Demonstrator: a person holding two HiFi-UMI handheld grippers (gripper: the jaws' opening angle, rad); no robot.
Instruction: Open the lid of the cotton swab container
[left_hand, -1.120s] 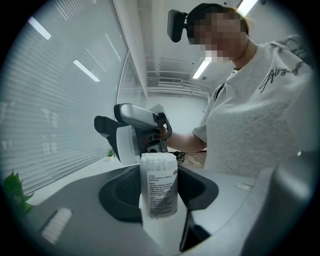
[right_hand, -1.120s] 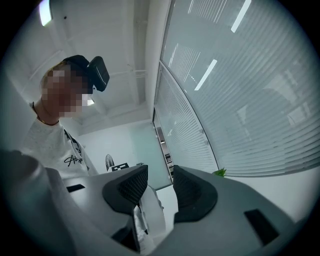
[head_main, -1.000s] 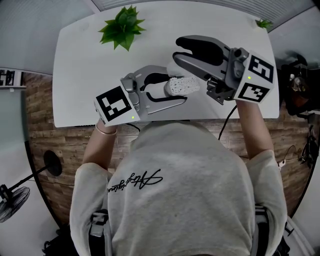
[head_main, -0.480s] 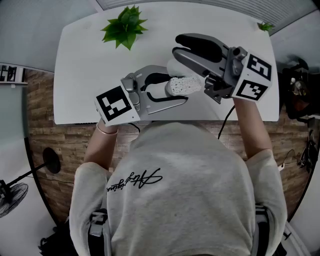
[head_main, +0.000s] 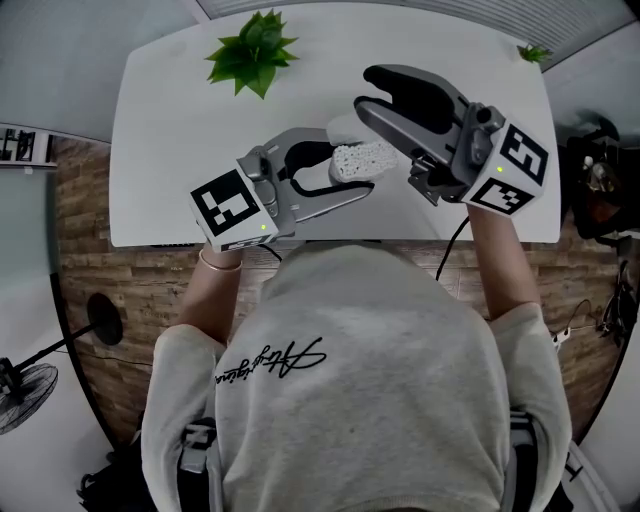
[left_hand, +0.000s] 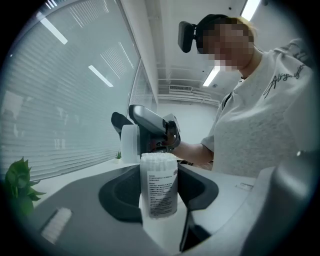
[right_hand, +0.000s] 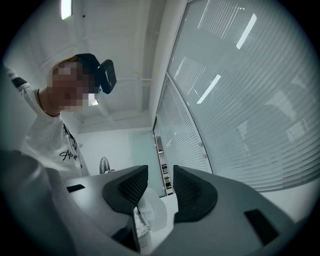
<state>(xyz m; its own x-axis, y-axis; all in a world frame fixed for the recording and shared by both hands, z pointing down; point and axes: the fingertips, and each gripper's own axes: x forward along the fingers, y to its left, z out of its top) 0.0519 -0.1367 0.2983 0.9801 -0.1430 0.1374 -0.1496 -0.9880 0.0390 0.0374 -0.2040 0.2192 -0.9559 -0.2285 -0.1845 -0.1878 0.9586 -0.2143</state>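
From above, my left gripper (head_main: 352, 168) is clamped on the clear cylindrical plastic cotton swab container (head_main: 362, 158), open and packed with white swabs, above the white table (head_main: 160, 120). Along its jaws, the container stands upright between both pads, its printed label (left_hand: 159, 192) too fine to read. Along my right gripper (right_hand: 160, 187), narrowly parted jaws pinch the translucent round lid (right_hand: 152, 212), off the container.
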